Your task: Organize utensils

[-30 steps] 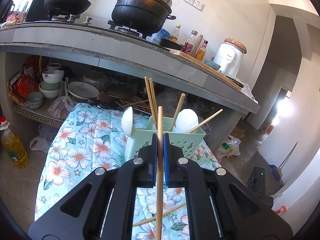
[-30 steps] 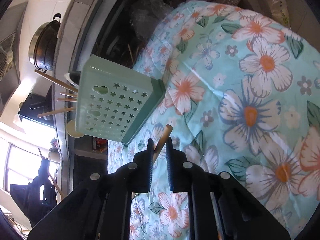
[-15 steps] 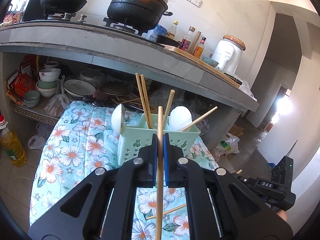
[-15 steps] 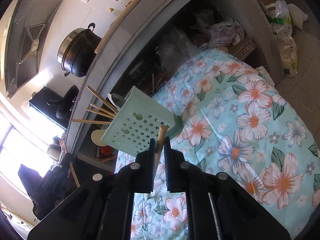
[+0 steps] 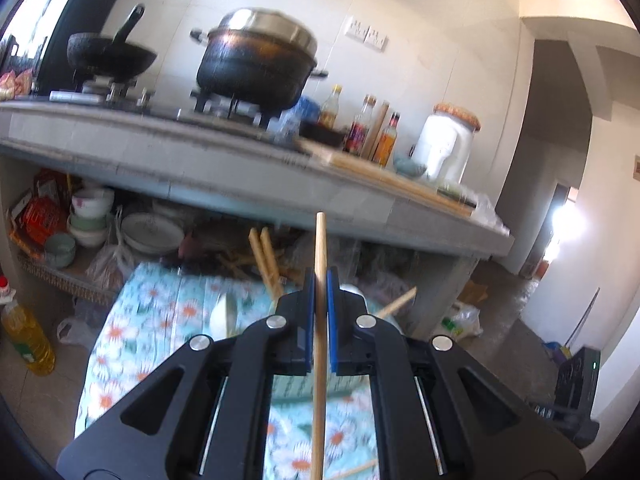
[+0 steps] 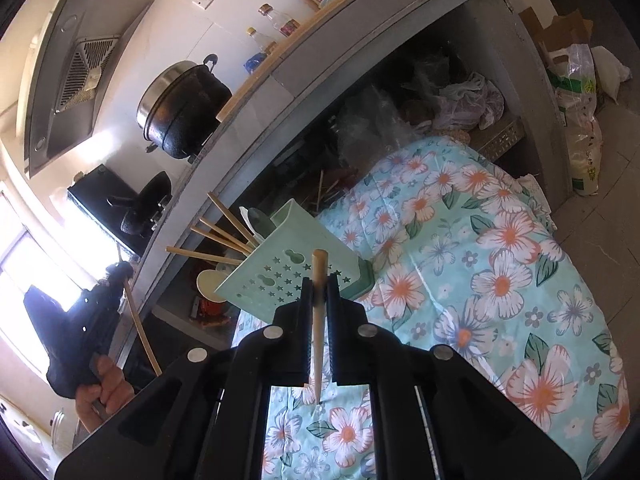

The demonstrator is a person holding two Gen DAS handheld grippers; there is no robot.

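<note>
Grip, left: I have my left gripper (image 5: 319,280) clamped on a chopstick (image 5: 319,344) that stands upright through the pads.
Grip, right: my right gripper (image 6: 319,284) has just been closing and now pinches a second chopstick (image 6: 318,320), thick end up.
Holder: I see the green utensil holder (image 6: 296,264) standing on the flowered cloth (image 6: 500,280), just beyond my right fingers, with chopsticks and spoons in it.
Loose piece: one chopstick on the cloth (image 5: 354,470) under my left gripper.
Backdrop: I see a black pot (image 5: 256,60) on the counter (image 5: 200,160).
</note>
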